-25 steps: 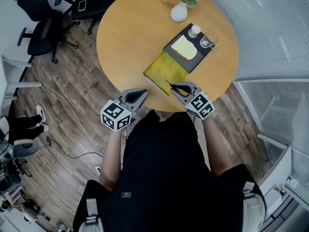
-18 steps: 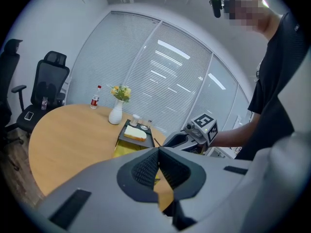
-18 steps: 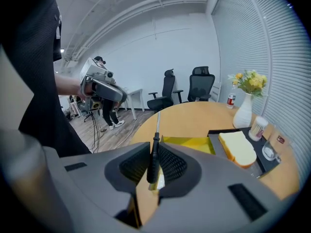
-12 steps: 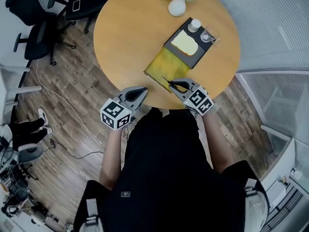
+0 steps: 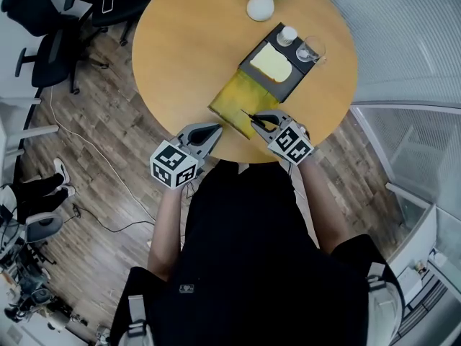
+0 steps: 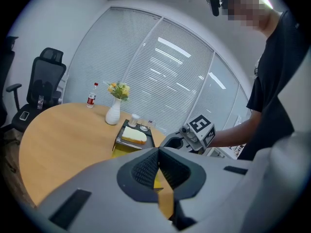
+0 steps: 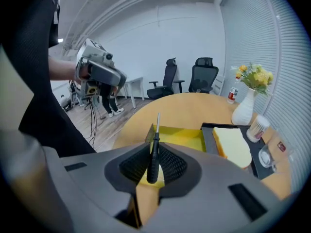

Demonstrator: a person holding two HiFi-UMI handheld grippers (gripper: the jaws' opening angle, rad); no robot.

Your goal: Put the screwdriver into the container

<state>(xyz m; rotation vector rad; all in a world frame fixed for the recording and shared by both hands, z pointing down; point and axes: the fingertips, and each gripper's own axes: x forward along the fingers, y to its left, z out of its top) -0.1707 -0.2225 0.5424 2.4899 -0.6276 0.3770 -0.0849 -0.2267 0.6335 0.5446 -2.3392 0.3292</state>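
Note:
A screwdriver [image 7: 154,154] with a black handle and a thin metal shaft is gripped by my right gripper [image 7: 153,168], shaft pointing forward. In the head view, the right gripper [image 5: 265,122] hangs over the near edge of the round wooden table [image 5: 187,49]. The screwdriver [image 5: 254,119] reaches the near corner of the yellow container [image 5: 240,101]. The yellow container [image 7: 182,137] lies open-topped just ahead of the jaws. My left gripper [image 5: 214,130] hovers at the table's front edge, left of the container, its jaws touching with nothing between them [image 6: 159,165].
Behind the container sits a black tray [image 5: 297,78] with a pale yellow slab [image 5: 271,62], a white cup [image 5: 287,34] and a glass [image 5: 310,50]. A white vase [image 5: 260,6] with flowers stands further back. Office chairs [image 5: 43,20] stand on the wooden floor at left.
Both grippers have eased slightly forward over the table's edge. The screwdriver's tip has come closer over the yellow container's near corner. The grip has not changed.

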